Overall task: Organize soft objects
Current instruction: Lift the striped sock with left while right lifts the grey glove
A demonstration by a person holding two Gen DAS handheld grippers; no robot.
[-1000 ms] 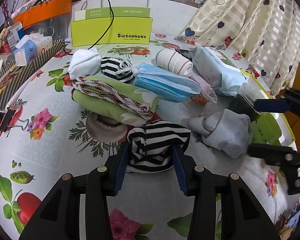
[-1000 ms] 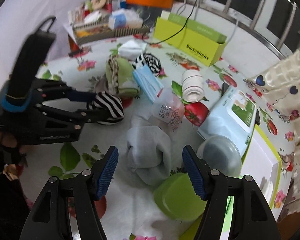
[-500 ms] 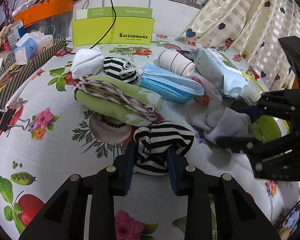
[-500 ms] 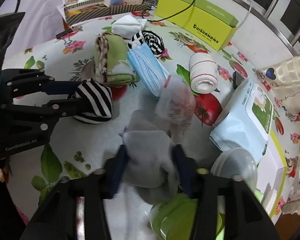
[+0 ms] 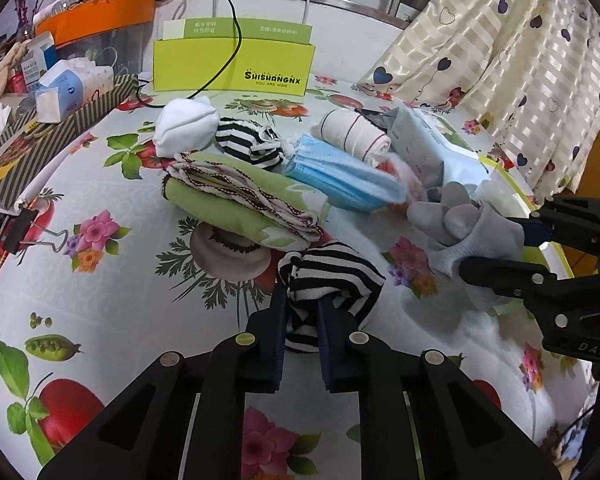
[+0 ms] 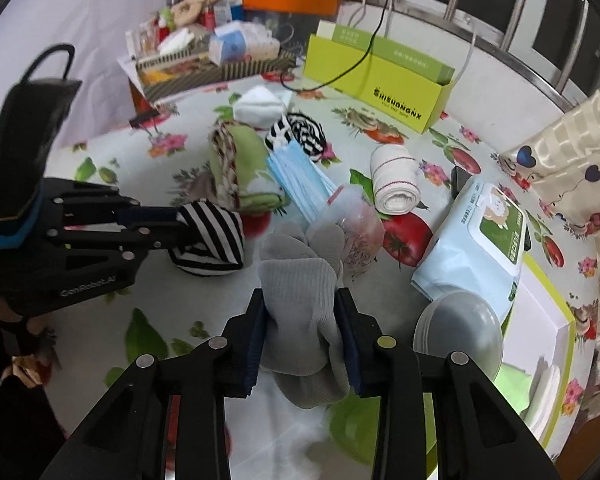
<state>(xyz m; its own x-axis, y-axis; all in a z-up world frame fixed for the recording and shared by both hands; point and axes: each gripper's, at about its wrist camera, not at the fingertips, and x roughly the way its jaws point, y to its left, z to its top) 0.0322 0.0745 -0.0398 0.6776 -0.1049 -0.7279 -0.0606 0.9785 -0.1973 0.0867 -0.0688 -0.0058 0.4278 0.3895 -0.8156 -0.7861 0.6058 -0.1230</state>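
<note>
Jaws have just been closing on both sides, and each pair now has cloth pinched between its pads. Compared with a second ago, when both pairs stood wide around their targets, the left gripper (image 5: 302, 320) is squeezed nearly closed on the rolled black-and-white striped sock (image 5: 332, 276), which bulges out ahead of the narrow gap between the pads. The right gripper (image 6: 304, 332) clamps the bunched pale grey sock (image 6: 300, 304) at a wider opening, because the bundle is thicker. Both bundles look to be resting low on the flowered white tablecloth (image 5: 119, 312), near its front edge; whether either has left the cloth is hard to tell.

Just beyond the striped sock lies the folded green cloth with brown-and-white trim (image 5: 243, 200), and past that the stack of blue face masks (image 5: 340, 178), a second striped bundle (image 5: 247, 144), a balled white sock (image 5: 185, 126) and a rolled white towel with a red stripe (image 5: 356, 136). The light-blue pack of wet wipes (image 6: 480, 236) sits to the right of the grey sock, well apart from both grippers.

With both grips set, the picking step looks complete; the likely next call is lifting the two socks toward the group of soft items behind. The grey sock's loose toe ends could snag the crinkled clear bag (image 6: 356, 232) touching it.
</note>
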